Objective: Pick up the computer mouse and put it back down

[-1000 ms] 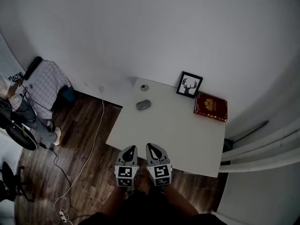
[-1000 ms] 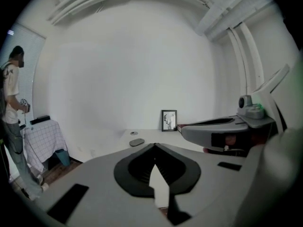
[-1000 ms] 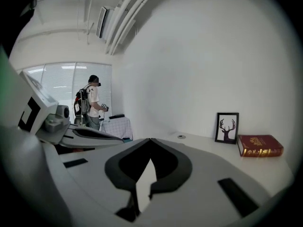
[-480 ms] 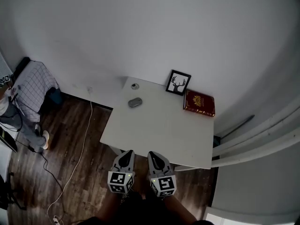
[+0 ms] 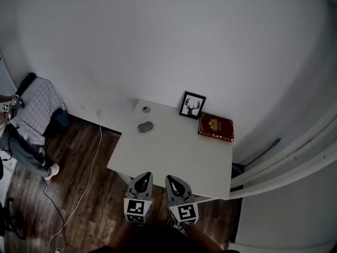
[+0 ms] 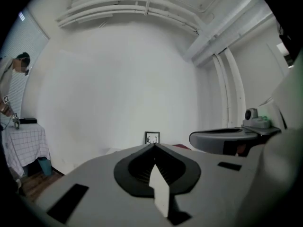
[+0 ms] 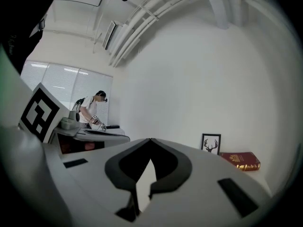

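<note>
A: Where's the computer mouse?
B: On the worktop, far left, well apart from my left hand-held gripper and right hand-held gripper. Both are closed and empty. This fits before lifting it or after setting it back.

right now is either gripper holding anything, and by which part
Nothing is held. The left gripper and the right gripper are both shut and empty; the computer mouse lies on the table, well away from both.
</note>
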`<state>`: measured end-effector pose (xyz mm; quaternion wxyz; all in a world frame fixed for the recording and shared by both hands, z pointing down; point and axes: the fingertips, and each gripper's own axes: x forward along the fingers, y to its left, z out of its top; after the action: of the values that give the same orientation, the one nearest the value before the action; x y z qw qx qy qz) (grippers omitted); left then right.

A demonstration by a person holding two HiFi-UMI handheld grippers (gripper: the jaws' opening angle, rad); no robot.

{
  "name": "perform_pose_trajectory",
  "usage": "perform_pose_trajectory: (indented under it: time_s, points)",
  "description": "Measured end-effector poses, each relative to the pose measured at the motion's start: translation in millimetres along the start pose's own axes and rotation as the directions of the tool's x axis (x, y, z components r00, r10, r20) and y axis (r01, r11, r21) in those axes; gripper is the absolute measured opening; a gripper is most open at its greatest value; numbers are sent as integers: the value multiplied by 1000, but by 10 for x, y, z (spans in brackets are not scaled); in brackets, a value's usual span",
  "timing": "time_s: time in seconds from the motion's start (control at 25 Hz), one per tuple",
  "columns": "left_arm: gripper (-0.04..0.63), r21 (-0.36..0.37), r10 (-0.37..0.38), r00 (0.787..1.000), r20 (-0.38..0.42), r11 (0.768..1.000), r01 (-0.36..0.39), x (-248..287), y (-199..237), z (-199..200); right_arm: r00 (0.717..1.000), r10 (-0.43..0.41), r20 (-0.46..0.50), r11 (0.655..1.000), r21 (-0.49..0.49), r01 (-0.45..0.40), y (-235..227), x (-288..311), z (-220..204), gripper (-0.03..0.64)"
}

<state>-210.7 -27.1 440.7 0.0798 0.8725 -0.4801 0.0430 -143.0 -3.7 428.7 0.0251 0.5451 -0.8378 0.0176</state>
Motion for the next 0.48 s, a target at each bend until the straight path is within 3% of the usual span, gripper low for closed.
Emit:
perform_pose_trajectory:
  time_s: [0.12, 0.28, 0.48]
  points:
    - [2, -2, -18, 1000, -4, 1000, 18, 36, -161, -4, 1000, 17, 6, 999, 44, -17, -10, -76, 66, 20]
    - [2, 23, -32, 999, -5, 999, 32, 122, -269, 30, 1000, 27, 12, 999, -32, -27, -102, -119, 90, 20]
    - [2, 15, -32, 999, 0, 999, 32, 143, -327, 38, 999, 37, -1, 999, -29, -37, -123, -157, 100, 20]
